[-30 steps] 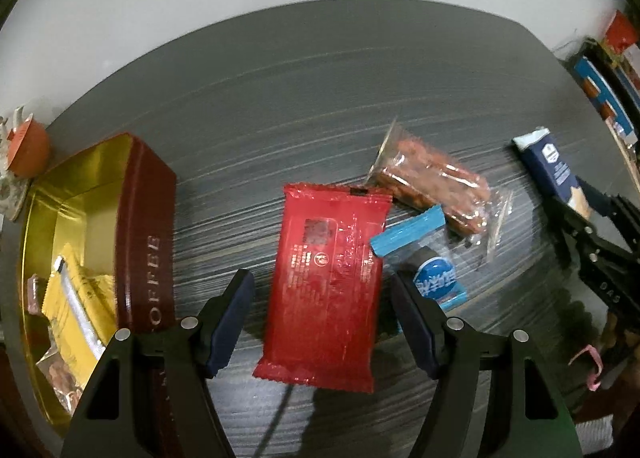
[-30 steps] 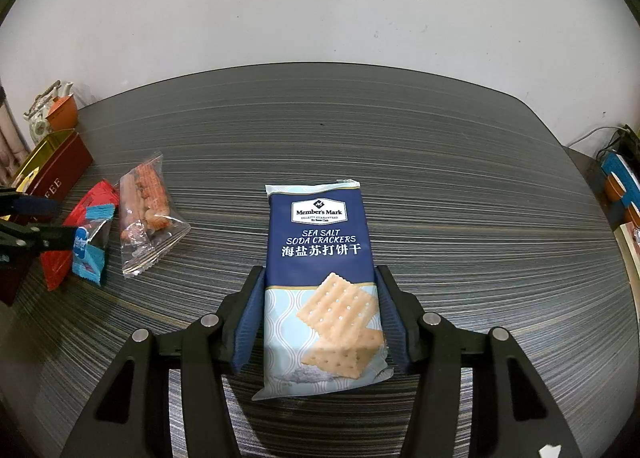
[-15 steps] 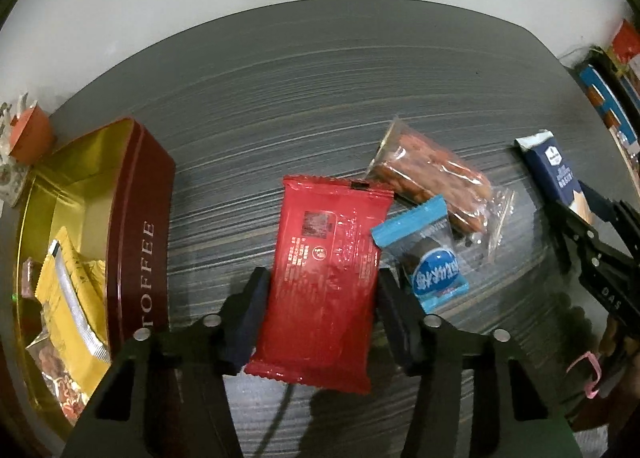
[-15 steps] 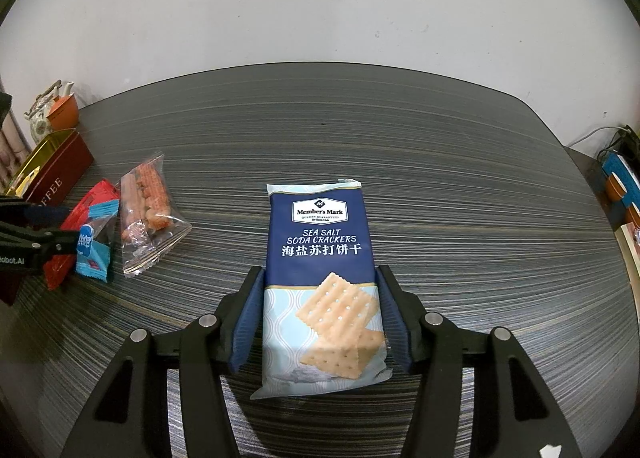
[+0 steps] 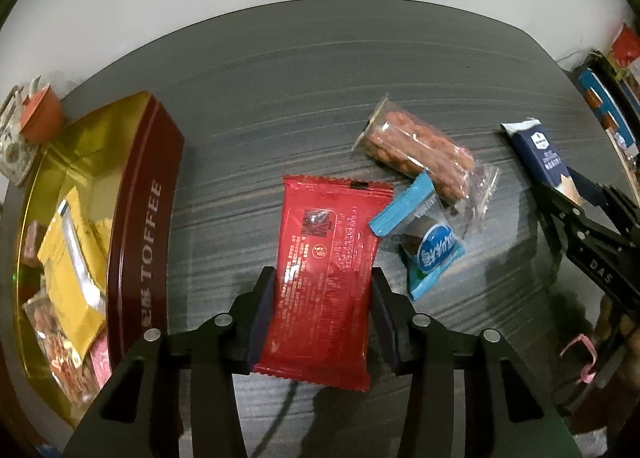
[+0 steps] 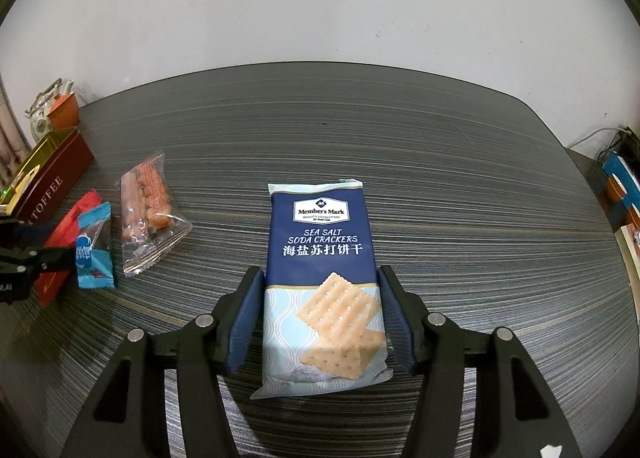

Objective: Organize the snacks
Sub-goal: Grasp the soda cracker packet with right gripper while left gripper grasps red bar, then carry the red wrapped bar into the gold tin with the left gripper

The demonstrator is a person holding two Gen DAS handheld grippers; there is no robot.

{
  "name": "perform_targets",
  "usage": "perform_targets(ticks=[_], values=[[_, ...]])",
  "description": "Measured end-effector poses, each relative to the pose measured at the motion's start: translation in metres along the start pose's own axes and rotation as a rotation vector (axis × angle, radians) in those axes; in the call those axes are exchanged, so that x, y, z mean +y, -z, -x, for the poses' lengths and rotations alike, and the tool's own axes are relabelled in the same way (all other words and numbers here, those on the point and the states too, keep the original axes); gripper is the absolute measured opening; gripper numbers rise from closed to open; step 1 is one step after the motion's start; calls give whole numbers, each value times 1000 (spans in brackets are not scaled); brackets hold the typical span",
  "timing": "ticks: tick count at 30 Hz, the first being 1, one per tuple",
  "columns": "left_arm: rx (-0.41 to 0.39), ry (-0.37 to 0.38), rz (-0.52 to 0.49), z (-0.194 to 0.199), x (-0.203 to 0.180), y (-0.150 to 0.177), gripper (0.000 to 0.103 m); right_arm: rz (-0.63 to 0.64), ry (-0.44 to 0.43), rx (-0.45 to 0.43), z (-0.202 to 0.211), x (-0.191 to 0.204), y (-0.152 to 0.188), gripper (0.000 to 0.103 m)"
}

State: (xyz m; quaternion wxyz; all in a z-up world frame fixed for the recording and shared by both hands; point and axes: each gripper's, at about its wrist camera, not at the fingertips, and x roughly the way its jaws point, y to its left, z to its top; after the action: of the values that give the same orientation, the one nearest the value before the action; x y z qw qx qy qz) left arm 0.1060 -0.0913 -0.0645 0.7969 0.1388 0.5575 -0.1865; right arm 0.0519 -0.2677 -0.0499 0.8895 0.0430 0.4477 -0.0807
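1. Table (image 6: 440,161): dark, striped grain, white wall behind.
2. Toffee tin (image 5: 148,225): maroon outside, gold inside, lid off, at left edge; yellow packets and other wrapped snacks inside.
3. Red packet (image 5: 324,282): flat on table just right of tin.
4. Left gripper (image 5: 323,298): jaws just closed in further, both pads touching sides of red packet, gripping it.
5. Blue sweet packet (image 5: 424,238): touching red packet's right edge, overlapping clear peanut bar wrapper (image 5: 420,157).
6. Cracker pack (image 6: 324,282): navy, "Sea Salt Soda Crackers", flat on table, well right of other snacks.
7. Right gripper (image 6: 322,314): jaws astride cracker pack's lower half; pad contact cannot be told.
8. Teapot (image 6: 48,109): far left corner, behind tin.
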Motion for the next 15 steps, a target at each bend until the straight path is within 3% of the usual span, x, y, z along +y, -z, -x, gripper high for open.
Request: perform_targets(ticks=[15], values=[[-48, 37, 47, 40, 22, 19, 46, 0, 0, 0, 0, 0, 1, 55]])
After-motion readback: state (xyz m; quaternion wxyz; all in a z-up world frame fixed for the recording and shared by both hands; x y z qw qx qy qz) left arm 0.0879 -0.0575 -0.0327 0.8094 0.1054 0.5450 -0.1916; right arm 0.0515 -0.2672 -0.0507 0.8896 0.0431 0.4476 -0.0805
